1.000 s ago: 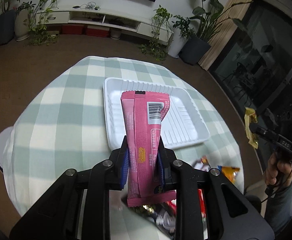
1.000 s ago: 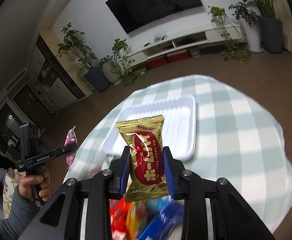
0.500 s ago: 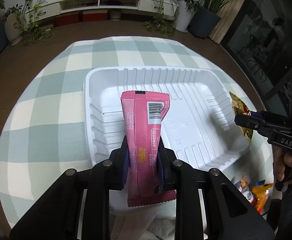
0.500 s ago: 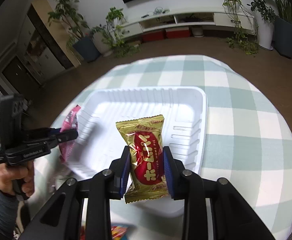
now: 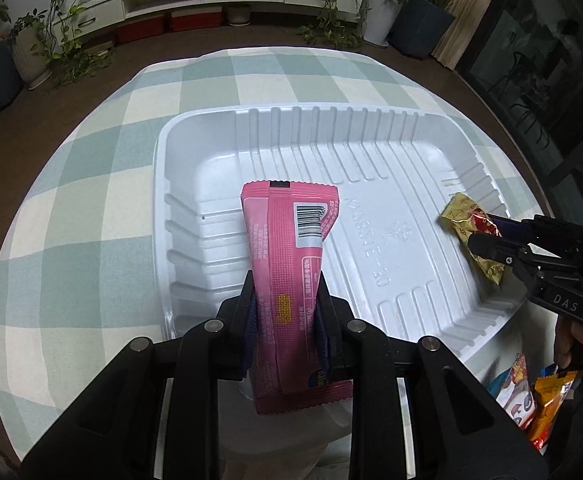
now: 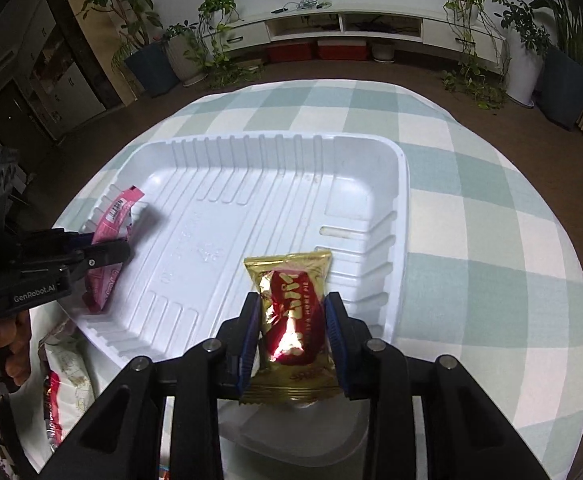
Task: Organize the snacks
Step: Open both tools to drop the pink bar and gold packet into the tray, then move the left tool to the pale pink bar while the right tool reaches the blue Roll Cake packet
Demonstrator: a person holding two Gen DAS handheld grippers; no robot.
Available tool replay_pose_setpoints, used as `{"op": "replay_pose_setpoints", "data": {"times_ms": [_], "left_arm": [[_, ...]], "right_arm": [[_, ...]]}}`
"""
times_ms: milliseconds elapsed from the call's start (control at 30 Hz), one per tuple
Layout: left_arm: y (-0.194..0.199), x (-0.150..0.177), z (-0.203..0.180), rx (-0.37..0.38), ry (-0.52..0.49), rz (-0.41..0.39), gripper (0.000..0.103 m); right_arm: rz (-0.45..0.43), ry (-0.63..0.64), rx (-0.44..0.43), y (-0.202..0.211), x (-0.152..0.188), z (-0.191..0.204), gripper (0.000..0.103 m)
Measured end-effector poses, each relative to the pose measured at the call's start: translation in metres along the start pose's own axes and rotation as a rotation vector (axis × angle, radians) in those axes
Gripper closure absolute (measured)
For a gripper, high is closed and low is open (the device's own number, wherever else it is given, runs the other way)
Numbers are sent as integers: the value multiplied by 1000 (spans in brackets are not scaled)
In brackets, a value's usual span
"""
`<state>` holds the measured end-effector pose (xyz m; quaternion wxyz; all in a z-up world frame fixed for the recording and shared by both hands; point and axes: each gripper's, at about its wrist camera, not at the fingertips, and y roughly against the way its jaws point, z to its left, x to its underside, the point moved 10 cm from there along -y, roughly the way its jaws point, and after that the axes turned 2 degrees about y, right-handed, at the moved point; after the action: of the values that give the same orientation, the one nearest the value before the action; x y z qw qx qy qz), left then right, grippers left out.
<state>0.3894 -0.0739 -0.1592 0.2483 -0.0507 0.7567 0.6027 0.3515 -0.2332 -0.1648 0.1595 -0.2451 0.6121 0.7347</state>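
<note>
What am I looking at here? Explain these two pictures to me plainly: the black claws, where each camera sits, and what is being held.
There is no robot. A person holds a handheld two-finger gripper in each hand, and each gripper has a fisheye camera looking forward along its fingers.

The left wrist view shows the left gripper shut on a pink snack packet. The right wrist view shows the right gripper shut on a gold and red snack packet. Each gripper also shows at the edge of the other's view.

Both packets are over a white plastic tray on a round table with a green checked tablecloth. More snack packets lie beside the tray.
</note>
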Motion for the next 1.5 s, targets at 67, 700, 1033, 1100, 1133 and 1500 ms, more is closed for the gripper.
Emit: {"op": "replay_pose_setpoints", "data": {"times_ms": [67, 700, 1033, 1100, 1133, 1500], "left_arm": [[1, 0, 0, -8, -4, -2, 80], [105, 15, 5, 68, 60, -194, 29], [173, 127, 1, 222, 166, -310, 2], [177, 159, -1, 243, 190, -326, 1], [178, 175, -4, 258, 197, -338, 1], [154, 276, -34, 242, 179, -199, 1]], "right_arm": [[-3, 18, 10, 0, 1, 2, 66], [-326, -47, 17, 119, -21, -11, 28], [-514, -305, -71, 197, 79, -4, 3], [-464, -353, -103, 185, 109, 6, 3], [-440, -366, -111, 179, 120, 13, 3], [-302, -389, -69, 138, 190, 56, 9]]}}
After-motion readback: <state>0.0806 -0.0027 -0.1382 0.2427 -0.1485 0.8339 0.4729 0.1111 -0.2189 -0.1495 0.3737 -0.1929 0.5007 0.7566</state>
